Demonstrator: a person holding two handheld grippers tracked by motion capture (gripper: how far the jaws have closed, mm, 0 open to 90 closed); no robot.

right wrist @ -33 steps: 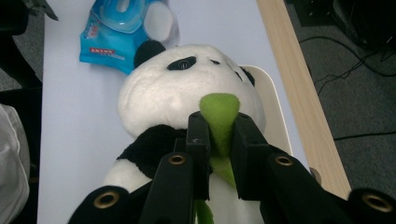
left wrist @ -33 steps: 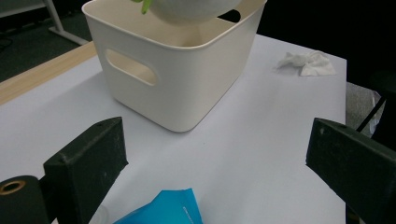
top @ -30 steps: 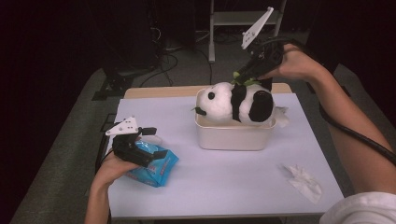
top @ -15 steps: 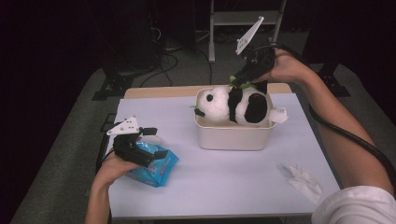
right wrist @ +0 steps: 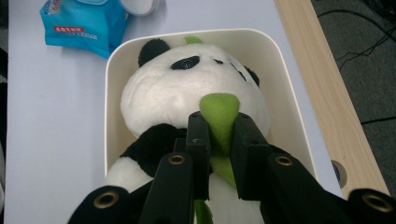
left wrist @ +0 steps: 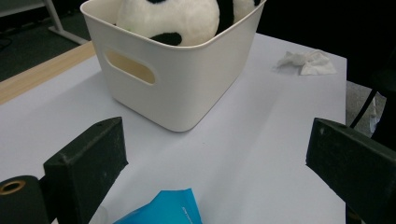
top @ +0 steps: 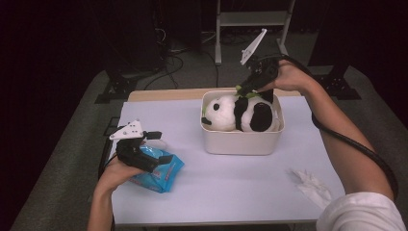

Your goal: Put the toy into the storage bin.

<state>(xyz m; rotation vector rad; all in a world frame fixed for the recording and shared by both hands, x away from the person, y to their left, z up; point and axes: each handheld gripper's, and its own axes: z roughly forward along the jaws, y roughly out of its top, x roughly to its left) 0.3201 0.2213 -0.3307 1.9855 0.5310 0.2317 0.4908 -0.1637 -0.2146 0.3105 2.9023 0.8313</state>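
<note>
I have the right gripper [right wrist: 219, 135] pinched on the panda's green leaf [right wrist: 219, 114], so the panda [top: 243, 113] hangs from that tab as it sits low in the bin [top: 240, 142], walls close on every side. My left gripper [left wrist: 215, 172] rests wide open and empty over the blue pack [top: 161, 171], with bare table [top: 231, 187] between it and the bin.

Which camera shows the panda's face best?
The right gripper view: it looks down on the panda in the bin, with eyes and ears plain. The high view shows it smaller, lying sideways. The left gripper view shows just a bit of white and black fur above the bin's rim.
</note>
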